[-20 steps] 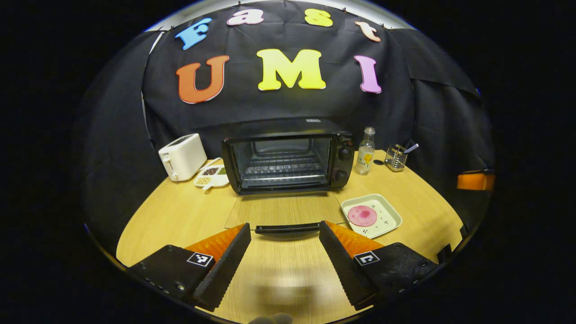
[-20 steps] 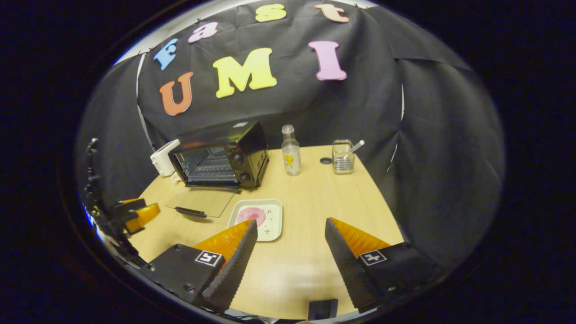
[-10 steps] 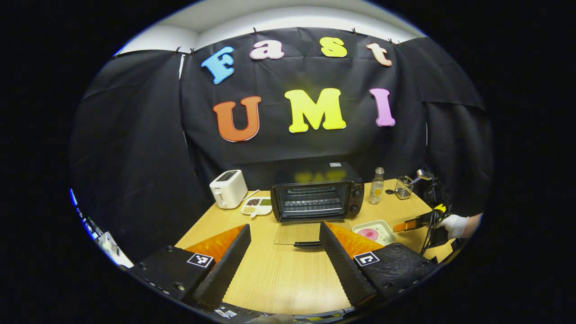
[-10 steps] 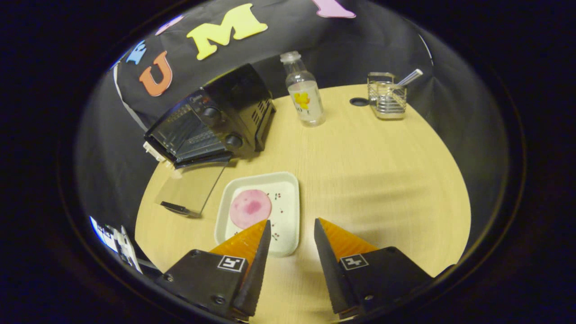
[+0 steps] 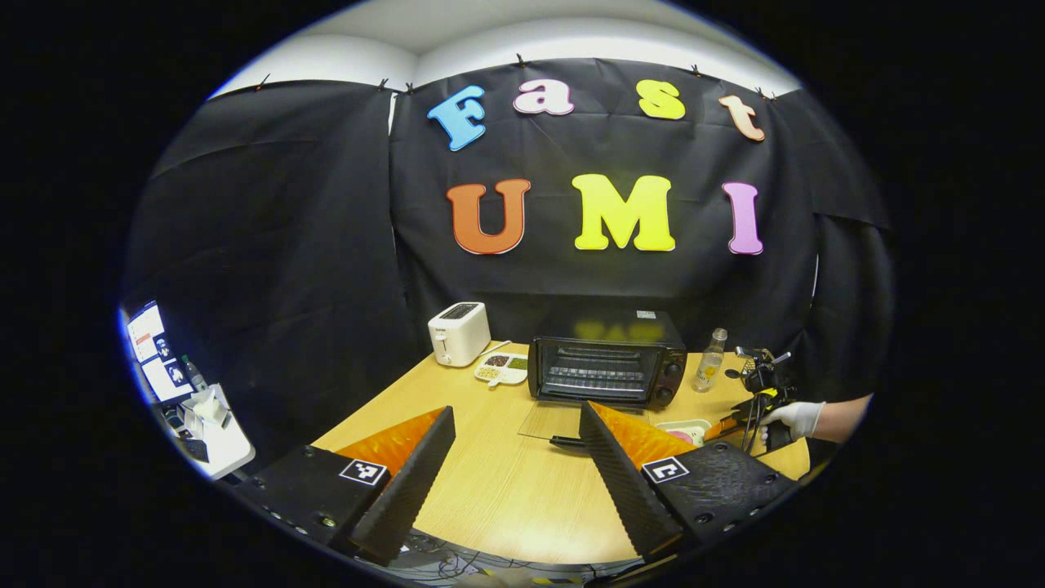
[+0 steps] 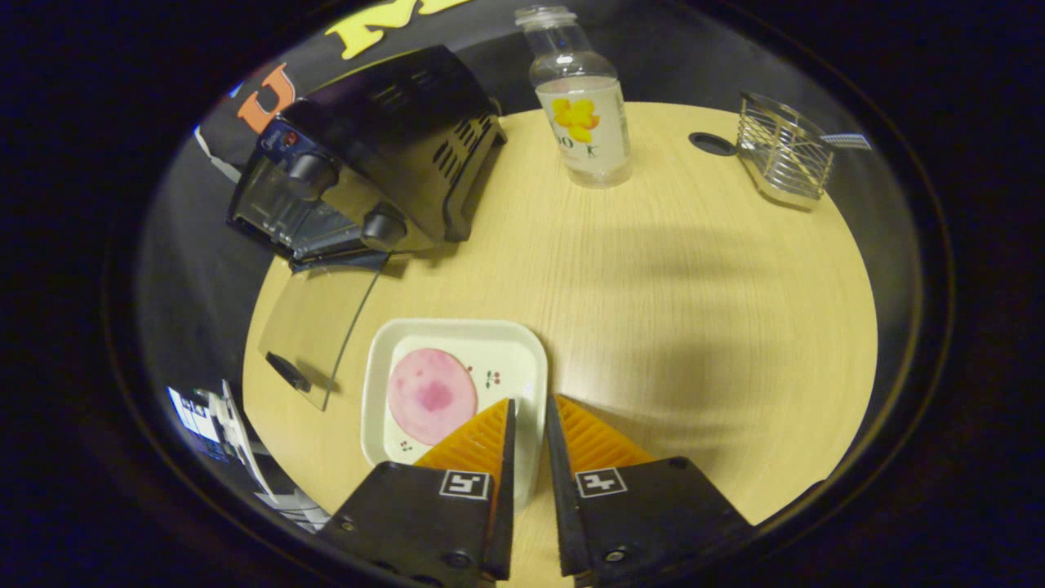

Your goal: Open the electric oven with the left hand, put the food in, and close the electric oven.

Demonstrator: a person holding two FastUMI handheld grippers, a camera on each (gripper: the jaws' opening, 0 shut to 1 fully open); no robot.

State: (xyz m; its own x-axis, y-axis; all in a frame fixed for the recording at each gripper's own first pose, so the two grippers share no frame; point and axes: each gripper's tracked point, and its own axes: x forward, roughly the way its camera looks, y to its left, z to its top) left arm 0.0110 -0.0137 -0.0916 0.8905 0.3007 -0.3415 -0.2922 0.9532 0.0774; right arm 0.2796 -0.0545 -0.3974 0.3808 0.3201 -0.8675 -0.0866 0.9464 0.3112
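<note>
The black electric oven (image 5: 608,371) (image 6: 367,188) stands at the back of the table with its glass door (image 5: 555,420) (image 6: 318,327) folded down flat. A white square plate (image 6: 457,331) (image 5: 684,429) holds a round pink slice of food (image 6: 431,396) in front of the oven's knob side. My right gripper (image 6: 529,400) has closed to a narrow gap over the plate's right rim, one finger inside the plate and one outside. My left gripper (image 5: 516,410) hangs open and empty over the table's near edge, well back from the door. A gloved hand (image 5: 796,416) holds the right gripper there.
A white toaster (image 5: 459,332) and a divided dish (image 5: 502,369) stand left of the oven. A clear bottle (image 6: 581,122) and a wire basket (image 6: 785,151) stand on its right. A side desk with a screen (image 5: 188,392) is off the table's left.
My left gripper pulled back and up from the opened door. My right gripper moved down to the plate and narrowed from wide open onto its right rim.
</note>
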